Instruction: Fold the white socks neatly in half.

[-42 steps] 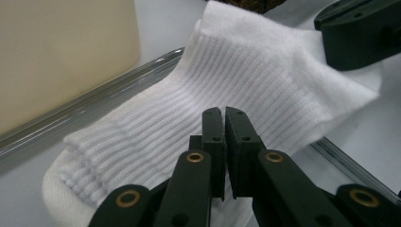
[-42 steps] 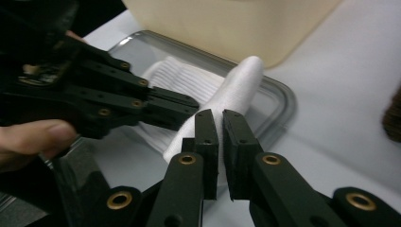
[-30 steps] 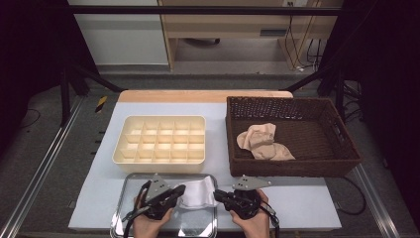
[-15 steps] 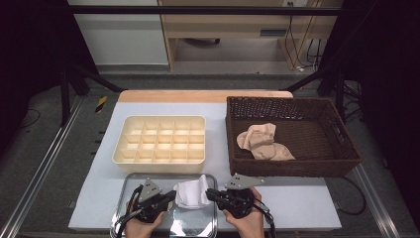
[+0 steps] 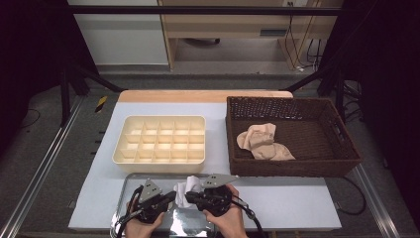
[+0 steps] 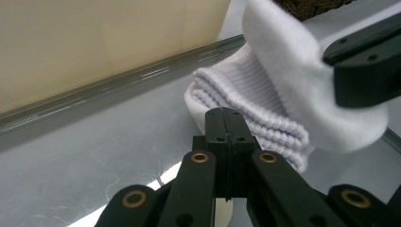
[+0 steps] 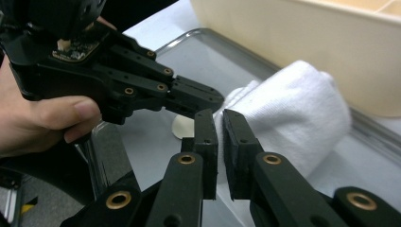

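Note:
A white sock [image 5: 191, 184] lies folded on the metal tray [image 5: 130, 182] at the near edge of the table. In the right gripper view my right gripper [image 7: 220, 122] is shut on the sock [image 7: 293, 109], a fold of white cloth pinched between its jaws. The left gripper view shows that fold [image 6: 279, 80] lifted over the ribbed cuff. My left gripper [image 6: 226, 118] is shut, jaws pressed together with no cloth between them, its tip right at the cuff's edge. The left gripper [image 7: 208, 100] meets the sock just beside my right jaws.
A cream divided organizer box [image 5: 161, 139] stands just beyond the tray. At the right is a dark wicker basket [image 5: 292, 168] holding beige socks [image 5: 262, 141]. The person's hand [image 7: 42, 123] wraps around the left gripper. White table surface extends right of the tray.
My right gripper has moved left toward the left gripper, carrying the sock's edge over, so the sock looks narrower and bunched. The left gripper has hardly shifted.

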